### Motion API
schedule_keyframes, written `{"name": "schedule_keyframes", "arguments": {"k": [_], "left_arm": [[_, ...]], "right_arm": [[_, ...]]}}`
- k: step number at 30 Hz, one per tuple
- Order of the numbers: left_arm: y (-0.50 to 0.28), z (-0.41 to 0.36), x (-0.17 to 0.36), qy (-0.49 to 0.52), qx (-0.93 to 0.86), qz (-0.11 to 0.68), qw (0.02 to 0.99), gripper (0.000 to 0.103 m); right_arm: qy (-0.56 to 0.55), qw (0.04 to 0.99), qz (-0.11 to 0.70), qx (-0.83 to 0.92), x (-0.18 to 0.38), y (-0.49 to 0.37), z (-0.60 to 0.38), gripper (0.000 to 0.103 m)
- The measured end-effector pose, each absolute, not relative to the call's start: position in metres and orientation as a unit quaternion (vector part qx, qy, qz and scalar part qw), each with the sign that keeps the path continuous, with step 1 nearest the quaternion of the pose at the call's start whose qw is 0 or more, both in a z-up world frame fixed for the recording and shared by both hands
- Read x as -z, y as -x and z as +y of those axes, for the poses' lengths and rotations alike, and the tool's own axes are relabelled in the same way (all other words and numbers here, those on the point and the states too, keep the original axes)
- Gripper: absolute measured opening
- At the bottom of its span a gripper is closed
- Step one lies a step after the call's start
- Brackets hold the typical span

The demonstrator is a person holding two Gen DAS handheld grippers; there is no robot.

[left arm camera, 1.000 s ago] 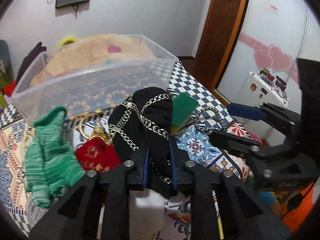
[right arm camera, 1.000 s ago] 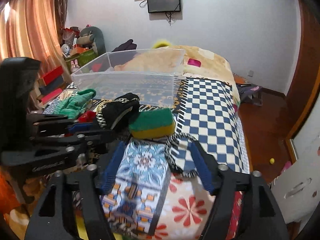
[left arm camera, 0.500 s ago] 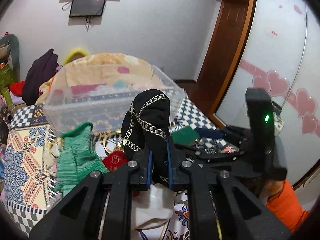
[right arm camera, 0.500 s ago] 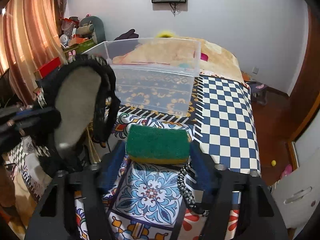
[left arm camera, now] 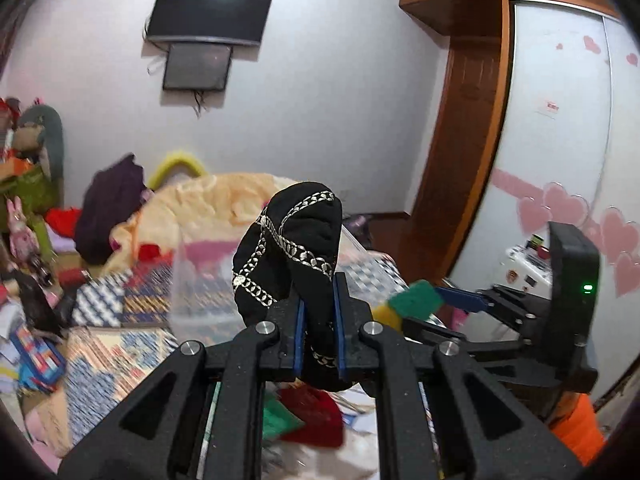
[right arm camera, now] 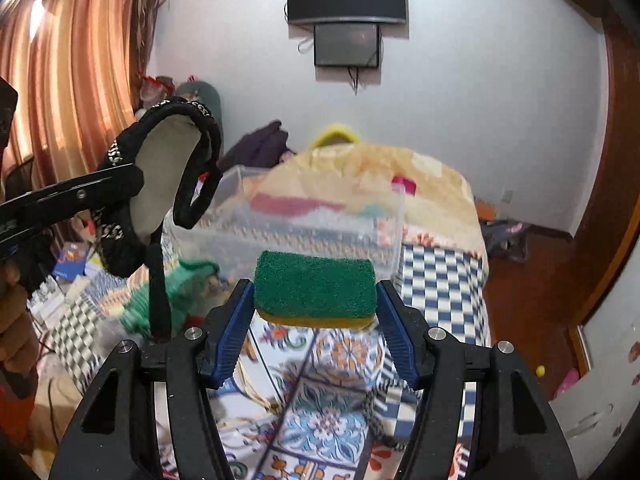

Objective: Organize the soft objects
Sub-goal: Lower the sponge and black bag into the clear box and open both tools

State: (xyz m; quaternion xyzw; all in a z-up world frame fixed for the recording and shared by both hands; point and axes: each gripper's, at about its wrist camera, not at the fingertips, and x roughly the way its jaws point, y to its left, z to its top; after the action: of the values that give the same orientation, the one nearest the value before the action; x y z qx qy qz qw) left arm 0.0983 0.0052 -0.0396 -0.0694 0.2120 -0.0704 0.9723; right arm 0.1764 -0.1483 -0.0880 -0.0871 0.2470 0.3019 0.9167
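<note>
My left gripper (left arm camera: 317, 312) is shut on a black slipper with silver chain trim (left arm camera: 294, 240) and holds it high above the bed; the slipper also shows in the right wrist view (right arm camera: 160, 184), pale sole facing the camera. My right gripper (right arm camera: 316, 312) is shut on a green and yellow sponge (right arm camera: 315, 288), raised above the patterned bedspread; the sponge also shows in the left wrist view (left arm camera: 412, 300). A clear plastic bin (right arm camera: 320, 224) stands on the bed beyond both grippers, blurred.
A green knitted item (right arm camera: 176, 292) lies on the bed left of the bin. A red cloth item (left arm camera: 316, 412) lies below the left gripper. A beige blanket (right arm camera: 360, 172) is heaped behind the bin. Clutter lines the left side; a wardrobe (left arm camera: 560, 160) stands right.
Both grippers have risen well above the bed. The left lifted the slipper. The right closed on the sponge and lifted it off the bedspread.
</note>
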Motion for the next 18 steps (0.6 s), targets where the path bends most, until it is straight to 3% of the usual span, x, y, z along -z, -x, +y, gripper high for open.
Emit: {"name": "schedule_keyframes", "arguments": {"k": [8,18], "left_arm": [[-0.133,0.021,0.032,0.048,0.013,0.205,0.978,0.011],[-0.19,0.033,0.062,0.052,-0.024,0.246,0.967,0.011]], "right_arm": [[0.062,0.925,0.234,-0.294,0.072,-0.198,-0.132,0.058],[0.051,0.926,0.259,-0.271,0.078,-0.236,-0.111,0.058]]}}
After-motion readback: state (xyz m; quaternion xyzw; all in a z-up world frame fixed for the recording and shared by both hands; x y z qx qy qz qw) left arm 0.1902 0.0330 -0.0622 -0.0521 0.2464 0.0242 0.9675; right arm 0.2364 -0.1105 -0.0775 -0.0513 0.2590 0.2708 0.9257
